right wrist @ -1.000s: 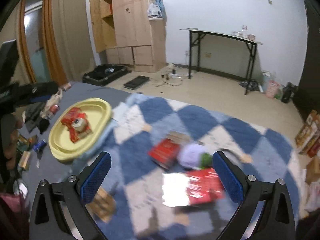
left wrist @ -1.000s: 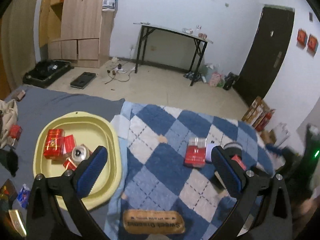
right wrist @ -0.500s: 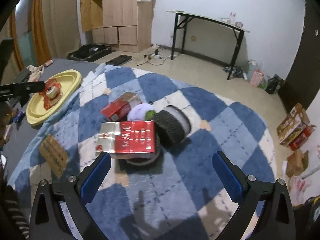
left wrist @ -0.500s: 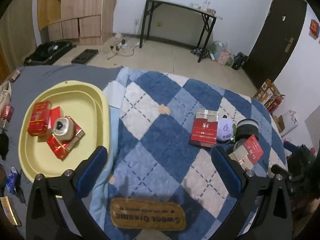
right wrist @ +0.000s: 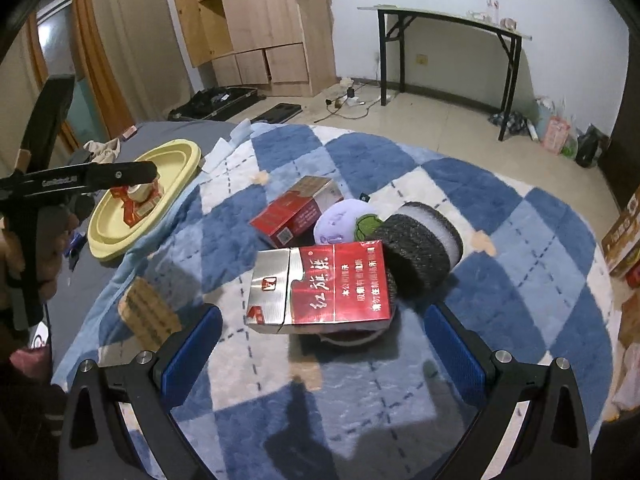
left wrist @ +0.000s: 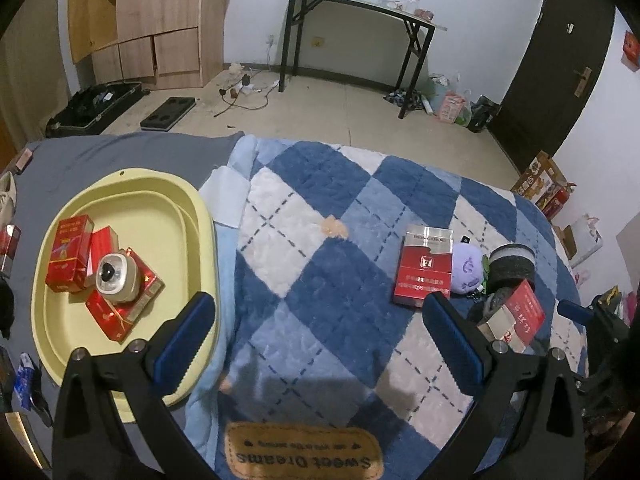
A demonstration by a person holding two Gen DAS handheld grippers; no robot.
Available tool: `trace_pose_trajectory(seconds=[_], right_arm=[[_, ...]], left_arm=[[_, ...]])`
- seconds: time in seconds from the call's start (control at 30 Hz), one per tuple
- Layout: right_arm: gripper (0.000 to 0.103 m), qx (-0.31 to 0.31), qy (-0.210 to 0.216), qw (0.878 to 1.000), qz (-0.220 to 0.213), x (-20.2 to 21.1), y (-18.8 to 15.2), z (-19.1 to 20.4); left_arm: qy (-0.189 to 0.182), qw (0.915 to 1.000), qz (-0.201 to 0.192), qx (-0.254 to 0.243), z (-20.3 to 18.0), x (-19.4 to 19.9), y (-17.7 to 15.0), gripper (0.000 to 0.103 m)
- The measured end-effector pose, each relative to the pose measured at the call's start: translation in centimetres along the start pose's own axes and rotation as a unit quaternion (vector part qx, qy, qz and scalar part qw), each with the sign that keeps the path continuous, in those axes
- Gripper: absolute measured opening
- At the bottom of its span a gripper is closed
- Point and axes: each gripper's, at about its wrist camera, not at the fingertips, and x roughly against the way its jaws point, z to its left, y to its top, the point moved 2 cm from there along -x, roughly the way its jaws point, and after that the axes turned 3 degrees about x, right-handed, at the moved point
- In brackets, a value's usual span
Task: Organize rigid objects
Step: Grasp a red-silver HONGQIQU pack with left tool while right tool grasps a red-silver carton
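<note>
Since 1 second ago the right gripper [right wrist: 318, 354] has closed in on the red-and-silver carton [right wrist: 320, 286] propped on the dark rolls, jaws apart to straddle it, while the left gripper [left wrist: 316, 344], also apart, waits beside the yellow tray [left wrist: 196, 216].

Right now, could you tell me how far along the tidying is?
Partly done: the yellow tray holds red boxes and a small can. Both the left gripper and right gripper are open and empty. Two red cartons, a purple toy and black rolls remain on the blanket.
</note>
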Motion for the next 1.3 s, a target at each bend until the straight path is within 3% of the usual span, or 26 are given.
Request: trace_pose_trajectory(seconds=[0.37, 0.67, 0.87, 0.97, 1.13, 1.3], right_arm=[[0.103, 0.005, -0.001, 1.0, 0.011, -1.8, -0.1, 0.2], [0.103, -0.003, -0.004, 1.0, 0.004, -1.7, -0.3, 0.1], [0.103, -0.012, 0.019, 0.999, -0.026, -2.2, 0.2, 0.4], [0.103, 0.002, 0.008, 1.0, -0.024, -3.3, 0.1, 0.7], [0.103, 0.021, -0.009, 1.0, -0.01, -5.2, -0.1, 1.3], [0.103, 0.028, -0.009, 0.999, -0.017, -6.0, 0.4, 1.3]], left_arm=[[0.01, 0.9996, 0.006, -0.024, -0.6, -0.9, -0.3, 0.103], [0.005, 0.9999, 0.009, -0.01, -0.3, -1.0, -0.4, 0.103], [0.003, 0.9996, 0.017, -0.021, -1.1, -1.4, -0.8, 0.103], [-0.003, 0.9993, 0.021, -0.031, -1.7, -1.8, -1.1, 0.103], [-0.066, 0.9952, 0.052, -0.052, -3.5, -4.1, -1.0, 0.103], [-0.11, 0.9829, 0.103, -0.106, -6.8, -8.0, -0.8, 0.103]])
